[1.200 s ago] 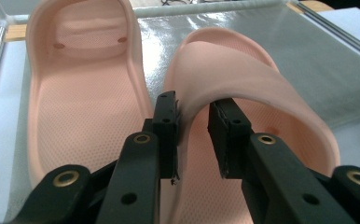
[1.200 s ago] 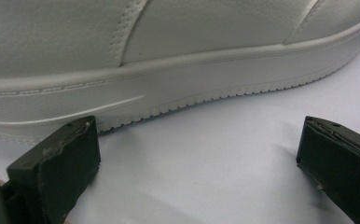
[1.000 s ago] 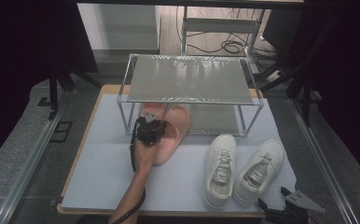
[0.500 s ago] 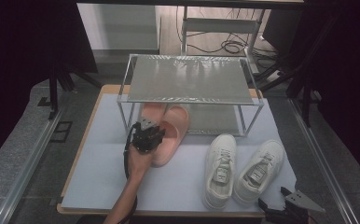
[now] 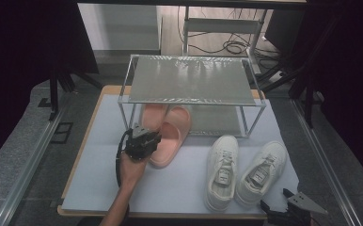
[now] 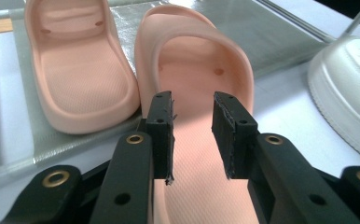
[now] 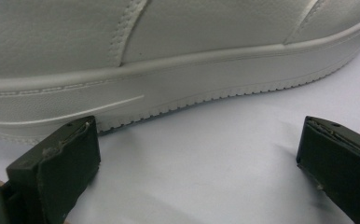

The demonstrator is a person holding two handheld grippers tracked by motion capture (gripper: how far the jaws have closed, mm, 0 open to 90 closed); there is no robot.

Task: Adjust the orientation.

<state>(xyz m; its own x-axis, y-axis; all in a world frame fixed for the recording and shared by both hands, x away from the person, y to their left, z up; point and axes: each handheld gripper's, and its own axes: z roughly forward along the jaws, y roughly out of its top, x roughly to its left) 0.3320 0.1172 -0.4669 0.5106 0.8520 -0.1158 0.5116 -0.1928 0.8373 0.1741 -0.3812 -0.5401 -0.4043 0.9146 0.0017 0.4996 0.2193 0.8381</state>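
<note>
Two pink slippers lie side by side at the rack's front. The left slipper [image 5: 152, 115] [image 6: 78, 70] rests toe-in on the low shelf. The right slipper [image 5: 170, 141] [image 6: 194, 79] sticks out onto the white mat. My left gripper [image 5: 150, 137] [image 6: 192, 140] hovers open above that slipper's footbed near the heel, with nothing between its pads. Two white sneakers [image 5: 223, 170] [image 5: 262, 172] stand on the mat at the right. My right gripper [image 5: 276, 203] [image 7: 197, 163] rests wide open on the mat beside a sneaker's sole [image 7: 178, 88].
A metal rack [image 5: 189, 81] with a flat top shelf and a low shelf stands at the back of the table. The white mat [image 5: 99, 183] covers the tabletop. Dark curtains, cables and chair legs lie beyond the table.
My left gripper has drawn back a little toward the near left, from over the slipper's strap to its heel end. The slippers, sneakers and right gripper have stayed put.
</note>
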